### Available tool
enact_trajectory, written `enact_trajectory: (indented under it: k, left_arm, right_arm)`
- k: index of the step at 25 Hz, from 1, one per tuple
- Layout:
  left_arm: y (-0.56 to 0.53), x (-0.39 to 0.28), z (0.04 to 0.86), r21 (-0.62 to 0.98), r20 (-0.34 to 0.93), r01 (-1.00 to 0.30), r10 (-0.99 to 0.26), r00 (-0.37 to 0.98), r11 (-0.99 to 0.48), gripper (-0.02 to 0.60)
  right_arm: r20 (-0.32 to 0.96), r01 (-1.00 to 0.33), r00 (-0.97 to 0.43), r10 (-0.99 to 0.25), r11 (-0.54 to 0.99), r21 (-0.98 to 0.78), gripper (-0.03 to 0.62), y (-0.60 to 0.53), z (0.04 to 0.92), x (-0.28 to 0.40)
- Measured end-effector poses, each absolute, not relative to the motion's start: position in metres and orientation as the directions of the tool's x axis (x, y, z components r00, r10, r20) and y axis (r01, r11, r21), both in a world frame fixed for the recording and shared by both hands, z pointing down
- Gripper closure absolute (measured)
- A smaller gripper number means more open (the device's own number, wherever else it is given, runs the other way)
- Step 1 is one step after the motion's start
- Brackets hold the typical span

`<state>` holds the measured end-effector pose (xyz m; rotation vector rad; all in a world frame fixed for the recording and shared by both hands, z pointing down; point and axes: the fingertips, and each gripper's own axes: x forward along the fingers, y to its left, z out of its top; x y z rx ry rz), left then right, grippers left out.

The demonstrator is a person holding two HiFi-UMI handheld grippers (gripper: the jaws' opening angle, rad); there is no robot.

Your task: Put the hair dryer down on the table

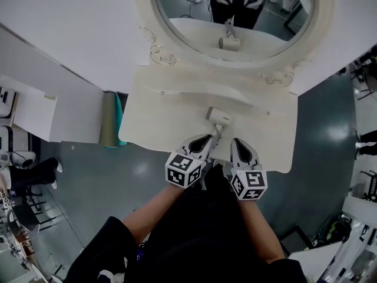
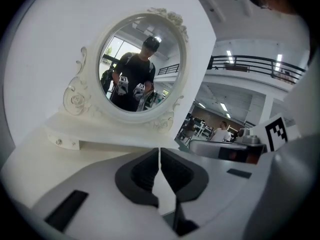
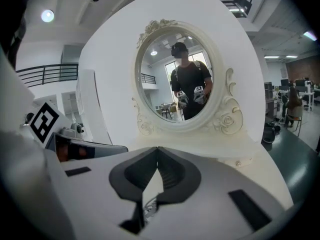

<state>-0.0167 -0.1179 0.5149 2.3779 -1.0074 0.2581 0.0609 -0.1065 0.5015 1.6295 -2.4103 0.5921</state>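
A white hair dryer (image 1: pixel 218 117) lies on the cream vanity table (image 1: pixel 153 119), in front of the mirror base, and nothing holds it. Its cord (image 1: pixel 217 135) trails toward me between the two grippers. My left gripper (image 1: pixel 208 138) hovers just short of the dryer, to its near left. In the left gripper view its jaws (image 2: pixel 159 152) are shut with nothing between them. My right gripper (image 1: pixel 235 141) is beside it, to the near right of the dryer. It is shut too (image 3: pixel 158 152), and a bit of coiled cord (image 3: pixel 147 207) shows on the table below its jaws.
An oval mirror (image 1: pixel 235 16) in an ornate white frame stands at the back of the table and reflects the dryer and me. A teal and olive roll (image 1: pixel 111 119) hangs at the table's left edge. Grey floor surrounds the table. People stand far off (image 2: pixel 223 131).
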Motion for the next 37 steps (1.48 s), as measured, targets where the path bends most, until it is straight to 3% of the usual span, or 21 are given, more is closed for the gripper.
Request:
enact_trajectory:
  k: [12,37]
  left_arm:
    - [-0.109,-0.034,0.420,0.142,0.129,-0.766,-0.755,0.643,-0.627,0.568]
    - [-0.129,-0.058,0.423,0.143,0.153,-0.778,-0.763,0.628,-0.612,0.568]
  right_arm:
    - [0.234,-0.948,-0.316,-0.920,0.295,-0.120,0.577,-0.099,0.424,0.050]
    - [0.260,-0.959,-0.282,-0.924,0.265,-0.098,0.577,-0.109,0.435,0.037]
